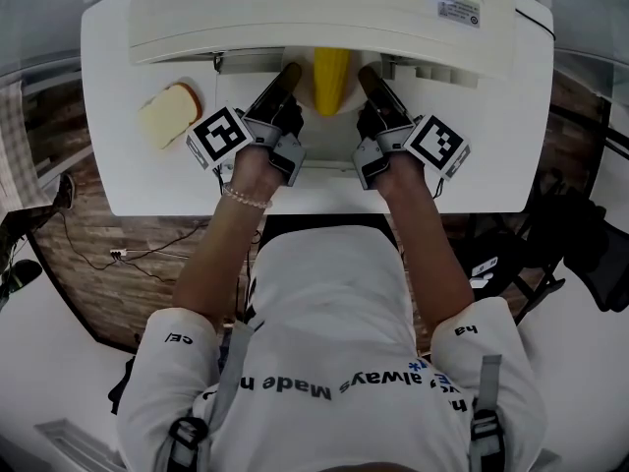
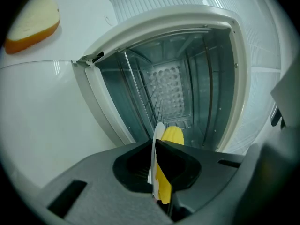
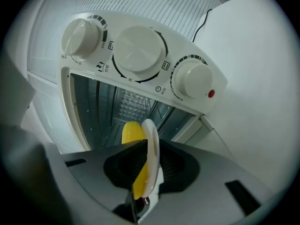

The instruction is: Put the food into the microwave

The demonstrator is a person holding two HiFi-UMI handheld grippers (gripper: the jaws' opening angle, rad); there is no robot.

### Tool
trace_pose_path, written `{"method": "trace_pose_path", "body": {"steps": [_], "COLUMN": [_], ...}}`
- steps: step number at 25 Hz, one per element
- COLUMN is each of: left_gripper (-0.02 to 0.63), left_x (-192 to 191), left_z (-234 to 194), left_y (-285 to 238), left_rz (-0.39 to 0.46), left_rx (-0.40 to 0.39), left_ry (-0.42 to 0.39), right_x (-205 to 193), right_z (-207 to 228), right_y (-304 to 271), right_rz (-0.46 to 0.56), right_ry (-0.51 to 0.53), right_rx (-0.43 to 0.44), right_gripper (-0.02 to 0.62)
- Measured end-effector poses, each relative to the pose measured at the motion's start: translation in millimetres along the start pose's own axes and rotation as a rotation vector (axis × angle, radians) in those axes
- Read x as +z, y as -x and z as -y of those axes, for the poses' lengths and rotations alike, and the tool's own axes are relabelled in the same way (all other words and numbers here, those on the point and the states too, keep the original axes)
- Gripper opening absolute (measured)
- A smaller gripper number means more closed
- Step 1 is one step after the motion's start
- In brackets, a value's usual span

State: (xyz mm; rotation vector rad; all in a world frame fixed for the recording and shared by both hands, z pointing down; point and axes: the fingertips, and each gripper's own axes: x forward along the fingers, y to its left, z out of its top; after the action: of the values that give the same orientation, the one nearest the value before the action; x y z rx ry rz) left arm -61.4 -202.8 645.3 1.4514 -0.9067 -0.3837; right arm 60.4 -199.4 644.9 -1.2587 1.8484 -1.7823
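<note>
On the white tabletop, at the open white three-dial microwave, the left gripper and right gripper each clamp an opposite rim of the thin white plate, presumably to keep it level, its yellow corn cob right at the cavity mouth.

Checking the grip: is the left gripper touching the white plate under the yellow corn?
Touching. Left gripper view: left gripper clamps the white plate by its rim.

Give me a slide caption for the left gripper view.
Left hand-held gripper clamps a plate carrying corn before the open microwave; bread lies aside.
</note>
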Motion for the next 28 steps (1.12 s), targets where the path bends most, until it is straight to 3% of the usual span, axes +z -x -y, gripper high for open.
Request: {"method": "trace_pose_path", "body": {"steps": [4, 9, 13, 18, 23, 28], "left_gripper": [0.018, 0.018, 0.018, 0.037, 0.069, 0.028], "left_x": [5, 11, 15, 9, 2, 1], "left_z": [0, 3, 4, 7, 13, 8], "left_y": [-5, -12, -15, -14, -22, -21], "left_rz": [0.024, 0.039, 0.035, 0.044, 0.035, 0.028], "left_rx": [-0.001, -0.005, -0.01, -0.022, -0.072, -0.065], "left_ry": [0.016, 0.031, 0.032, 0.021, 0.06, 0.062], "right_x": [-5, -24, -29, -24, -9, -6], "right_z": [0, -5, -4, 1, 6, 6], "right_y": [3, 10, 12, 13, -9, -20], "right_rz": [-0.007, -0.024, -0.02, 0.046, 0.051, 0.052], "right_ry": [-0.024, -0.106, -0.131, -0.283, -0.293, -0.294], "right_rx": [0.016, 0.035, 0.055, 0.056, 0.04, 0.045], "right_gripper": [0.087, 0.087, 0.028, 0.018, 0.018, 0.018]}}
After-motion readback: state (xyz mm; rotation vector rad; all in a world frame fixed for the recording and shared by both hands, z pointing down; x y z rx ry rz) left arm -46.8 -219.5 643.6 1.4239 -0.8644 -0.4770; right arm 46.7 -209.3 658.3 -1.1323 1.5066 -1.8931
